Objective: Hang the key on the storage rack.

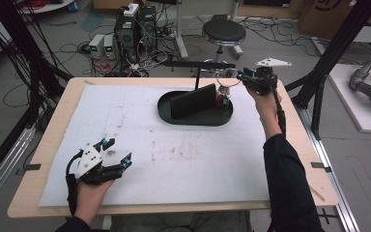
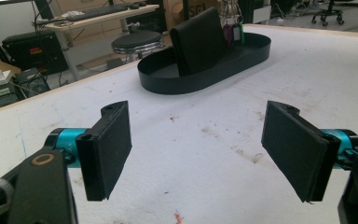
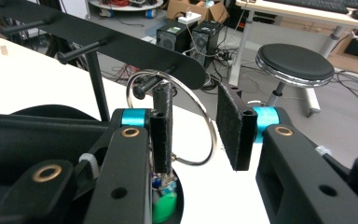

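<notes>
A: Where's the key ring (image 3: 170, 116)?

B: Mid-frame in the right gripper view, hung on a peg of the black rack (image 3: 121, 44), tags dangling over the tray (image 1: 195, 118). My right gripper (image 3: 198, 128) is partly open, ring between the pads w/o a squeeze.

A: Easy to hold?

B: Prob. light, thin, slippery metal. I'd pinch the wire low. Left gripper (image 2: 200, 149) is wide open, holding nothing.

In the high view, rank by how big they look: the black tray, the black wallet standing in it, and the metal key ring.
1. Black tray, largest.
2. Wallet, standing in the tray.
3. Key ring, smallest, hanging at the tray's right end.
All three sit together, so nearness hardly skews this.
</notes>
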A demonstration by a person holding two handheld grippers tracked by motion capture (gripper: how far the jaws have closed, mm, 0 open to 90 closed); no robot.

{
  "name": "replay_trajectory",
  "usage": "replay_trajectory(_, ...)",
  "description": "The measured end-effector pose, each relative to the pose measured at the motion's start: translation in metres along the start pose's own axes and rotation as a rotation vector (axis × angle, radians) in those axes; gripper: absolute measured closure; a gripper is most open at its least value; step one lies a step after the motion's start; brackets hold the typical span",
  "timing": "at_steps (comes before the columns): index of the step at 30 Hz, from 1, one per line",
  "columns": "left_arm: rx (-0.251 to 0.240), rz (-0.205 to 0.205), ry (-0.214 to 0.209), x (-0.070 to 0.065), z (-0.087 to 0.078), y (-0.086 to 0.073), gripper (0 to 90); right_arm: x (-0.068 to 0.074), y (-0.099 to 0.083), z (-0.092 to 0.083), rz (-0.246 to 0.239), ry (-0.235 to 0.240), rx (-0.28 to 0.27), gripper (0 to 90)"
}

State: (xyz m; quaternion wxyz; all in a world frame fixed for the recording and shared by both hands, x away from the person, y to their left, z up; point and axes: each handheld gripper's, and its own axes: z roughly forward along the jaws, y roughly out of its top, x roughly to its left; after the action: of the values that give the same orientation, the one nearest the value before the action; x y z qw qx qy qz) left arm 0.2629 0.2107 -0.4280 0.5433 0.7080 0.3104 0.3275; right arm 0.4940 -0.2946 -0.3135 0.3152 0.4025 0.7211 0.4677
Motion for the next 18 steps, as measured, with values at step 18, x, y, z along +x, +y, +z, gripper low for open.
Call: replay_trajectory(18,-0.027,-0.020,-0.039,0.005,0.021,0.013,24.1,0.016,-0.021,-0.109,0.036,0.120,-0.060,45.6)
